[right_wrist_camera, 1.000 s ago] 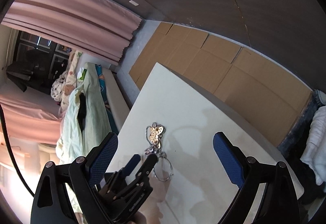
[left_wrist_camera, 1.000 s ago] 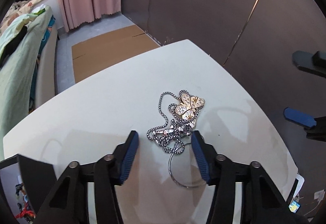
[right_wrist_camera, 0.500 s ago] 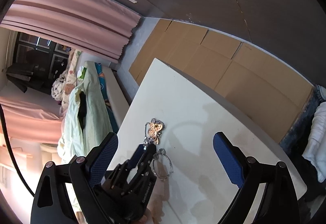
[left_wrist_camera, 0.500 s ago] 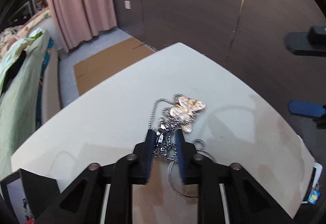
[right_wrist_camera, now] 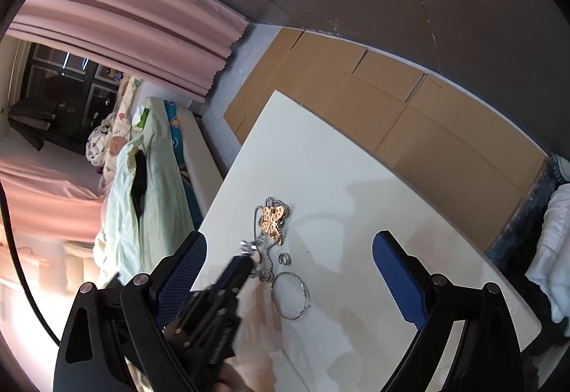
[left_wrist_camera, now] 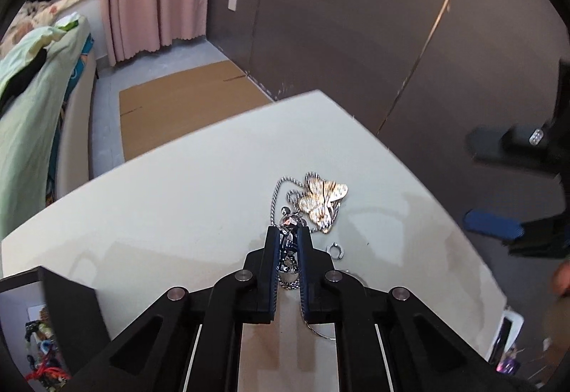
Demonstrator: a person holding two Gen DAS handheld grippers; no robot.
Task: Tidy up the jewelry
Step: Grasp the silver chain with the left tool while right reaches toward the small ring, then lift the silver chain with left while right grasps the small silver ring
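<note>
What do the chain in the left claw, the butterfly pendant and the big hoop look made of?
Chain: silvery metal links, probably steel; bright glints, pinched in the left claw, whose jaws have just been closing.
Butterfly pendant: gold-toned metal, textured and sparkly, possibly set with stones; too small to confirm.
Hoop: thin polished silver-coloured wire, smooth shine.
All lie on a matte white table.

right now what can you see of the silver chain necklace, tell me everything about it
The silver chain necklace is a beaded, metal-looking chain lying bunched on the white table. Its far loop runs up to a gold butterfly-shaped pendant that lies flat. The left gripper, whose jaws have just been closing, is pinched on the near clump, with chain showing between the blue pads. A small ring and a thin bangle lie close beside it; whether they touch is unclear.
</note>
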